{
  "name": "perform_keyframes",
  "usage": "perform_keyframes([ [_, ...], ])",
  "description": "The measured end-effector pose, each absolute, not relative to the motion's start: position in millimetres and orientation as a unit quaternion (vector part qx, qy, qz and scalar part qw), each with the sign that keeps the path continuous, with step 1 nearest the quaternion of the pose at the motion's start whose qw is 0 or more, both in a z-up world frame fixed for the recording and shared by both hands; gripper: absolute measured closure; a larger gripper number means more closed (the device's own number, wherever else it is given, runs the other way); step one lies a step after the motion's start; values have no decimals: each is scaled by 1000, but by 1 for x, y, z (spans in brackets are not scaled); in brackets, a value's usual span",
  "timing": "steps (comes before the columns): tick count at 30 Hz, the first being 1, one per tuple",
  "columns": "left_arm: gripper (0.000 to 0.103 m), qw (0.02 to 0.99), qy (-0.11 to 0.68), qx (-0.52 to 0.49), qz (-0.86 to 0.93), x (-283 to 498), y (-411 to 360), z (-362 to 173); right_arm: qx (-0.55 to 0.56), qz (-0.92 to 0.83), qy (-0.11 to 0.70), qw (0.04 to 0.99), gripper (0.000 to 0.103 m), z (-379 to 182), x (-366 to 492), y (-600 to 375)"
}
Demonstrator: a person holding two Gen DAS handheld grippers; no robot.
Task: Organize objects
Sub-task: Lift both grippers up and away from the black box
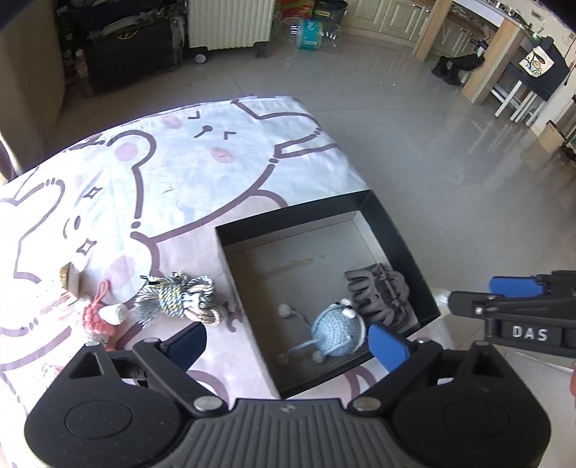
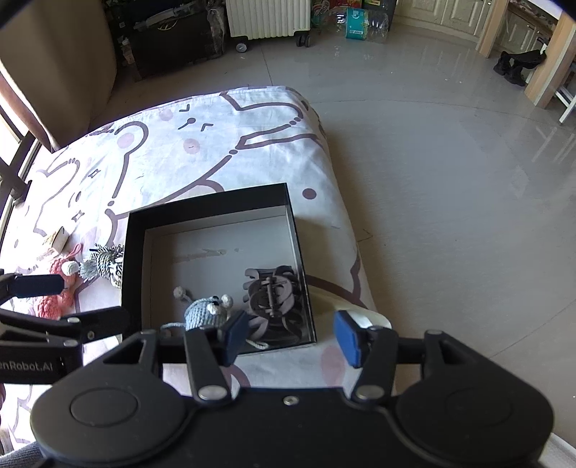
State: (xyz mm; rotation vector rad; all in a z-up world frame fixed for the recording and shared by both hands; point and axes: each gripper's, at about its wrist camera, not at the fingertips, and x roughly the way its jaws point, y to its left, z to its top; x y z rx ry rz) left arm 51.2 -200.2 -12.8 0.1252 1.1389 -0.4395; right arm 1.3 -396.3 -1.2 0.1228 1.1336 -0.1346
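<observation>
A black open box (image 1: pixel 396 230) (image 2: pixel 201 210) sits on the table's right side. In it lie a blue crocheted mouse (image 1: pixel 336 329) (image 2: pixel 207 309) and a dark hair claw clip (image 1: pixel 376 293) (image 2: pixel 273 295). Left of the box on the cloth lie a grey striped rope toy (image 1: pixel 176 298) (image 2: pixel 102 266), a pink crocheted toy (image 1: pixel 100 316) (image 2: pixel 59 291) and a small cork-and-paper item (image 1: pixel 70 280) (image 2: pixel 57 237). My left gripper (image 1: pixel 288 342) is open and empty above the box's near left corner. My right gripper (image 2: pixel 293 338) is open and empty above the box's near right corner.
The table carries a white cloth with pink cartoon animals (image 1: pixel 201 169) (image 2: pixel 201 151). Its right edge drops to a grey tiled floor (image 1: pixel 450 151) (image 2: pixel 450 180). A white radiator (image 1: pixel 230 21) (image 2: pixel 268 16) and dark cases stand far behind.
</observation>
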Motion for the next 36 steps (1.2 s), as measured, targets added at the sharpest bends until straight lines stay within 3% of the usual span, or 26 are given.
perform_keyframes([
  [9,2,827,527,67,-187,48,-185,-8,47,-87,527,844,32,8,-12,-392],
  [20,1,831,525,70,-172,46,-175,-9,38,-97,498,861,5,17,-28,-387],
  [36,0,833,522,62,-170,46,-164,-11,45,-106,480,869,0,21,-38,-380],
])
